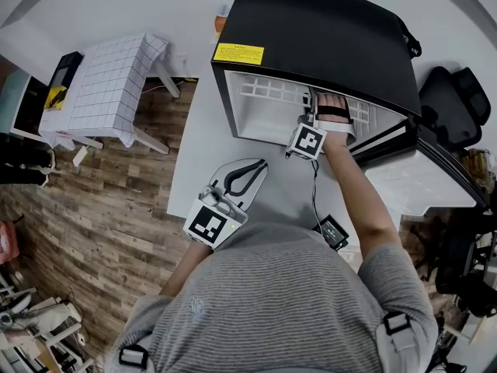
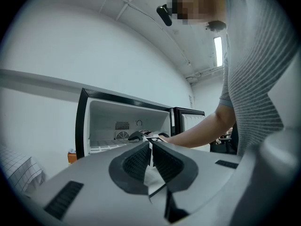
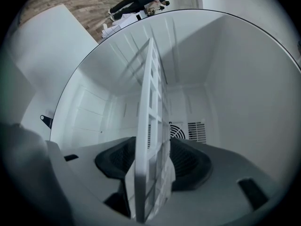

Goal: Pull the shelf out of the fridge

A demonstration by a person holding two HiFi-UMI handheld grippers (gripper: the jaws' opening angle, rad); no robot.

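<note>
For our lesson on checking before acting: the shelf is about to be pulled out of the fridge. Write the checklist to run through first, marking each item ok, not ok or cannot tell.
1. Door of the fridge open: ok, swung aside.
2. Right gripper shut on the shelf: ok, fingers on both faces of its grid.
3. Shelf bare: ok where visible.
4. Left gripper clear of the path: ok, shut, empty, over the table.
5. Shelf loose in its rails: cannot tell.
</note>
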